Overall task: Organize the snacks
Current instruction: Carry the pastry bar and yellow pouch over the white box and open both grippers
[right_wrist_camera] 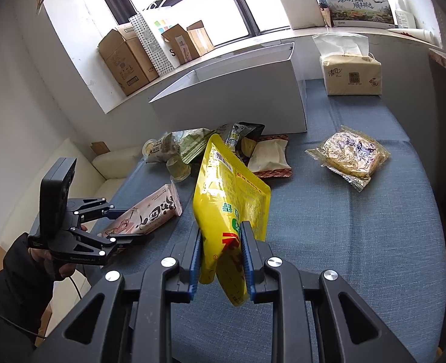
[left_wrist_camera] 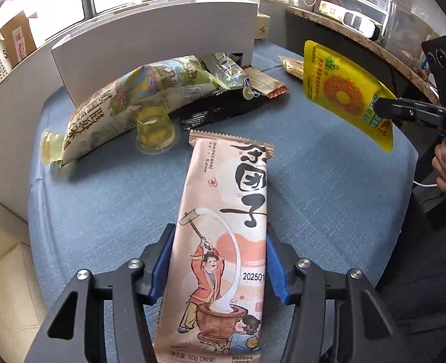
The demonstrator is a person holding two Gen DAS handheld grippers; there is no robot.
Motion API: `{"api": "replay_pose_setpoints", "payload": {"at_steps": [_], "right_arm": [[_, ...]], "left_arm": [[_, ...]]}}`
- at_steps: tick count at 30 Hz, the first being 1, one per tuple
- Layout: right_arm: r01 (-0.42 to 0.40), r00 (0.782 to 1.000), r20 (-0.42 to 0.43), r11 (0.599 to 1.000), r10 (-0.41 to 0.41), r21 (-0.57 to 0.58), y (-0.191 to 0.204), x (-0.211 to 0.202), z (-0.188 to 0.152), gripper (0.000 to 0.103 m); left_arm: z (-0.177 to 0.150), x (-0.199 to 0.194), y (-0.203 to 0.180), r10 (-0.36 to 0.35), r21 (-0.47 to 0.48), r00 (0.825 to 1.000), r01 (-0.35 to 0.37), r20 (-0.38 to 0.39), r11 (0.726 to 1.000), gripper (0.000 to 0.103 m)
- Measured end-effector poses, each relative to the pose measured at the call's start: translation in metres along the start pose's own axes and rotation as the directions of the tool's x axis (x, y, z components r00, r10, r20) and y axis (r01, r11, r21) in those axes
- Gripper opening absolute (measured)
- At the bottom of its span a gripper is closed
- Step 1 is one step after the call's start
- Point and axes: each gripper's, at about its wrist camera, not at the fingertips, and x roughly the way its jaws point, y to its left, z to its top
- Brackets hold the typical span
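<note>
A long peach snack packet with a cartoon figure lies lengthwise on the blue tablecloth. My left gripper has its blue pads against both long edges of that packet, gripping it low over the cloth; the right wrist view shows the packet in the left gripper. My right gripper is shut on the lower end of a yellow pouch, which hangs in the air above the table. From the left wrist, the yellow pouch and the right gripper appear at the right.
An open white box stands at the back of the table. In front of it lies a pile of snacks: a green-white bag, a jelly cup, a black packet. A wrapped bread and tissue pack sit right.
</note>
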Motion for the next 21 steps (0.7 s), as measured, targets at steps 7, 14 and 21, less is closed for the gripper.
{"api": "replay_pose_setpoints", "payload": {"at_steps": [7,14,21], "right_arm": [[-0.006,1.000,0.008,1.000,0.006,-0.005,0.001,-0.002,0.002,0.025],[-0.005,0.998,0.061,1.000,0.007,-0.029,0.007,-0.013,0.022,0.025],[-0.009,0.994,0.107,0.999,0.015,-0.048,0.009,-0.019,0.051,0.025]], "left_arm": [[0.031,-0.039,-0.015,0.056,-0.122,0.986,-0.037,0.155,0.992,0.056],[0.067,-0.071,-0.027,0.093,-0.161,0.964,-0.053,0.251,0.986,0.056],[0.097,-0.099,-0.016,0.140,-0.184,0.935,-0.082,0.327,0.979,0.056]]}}
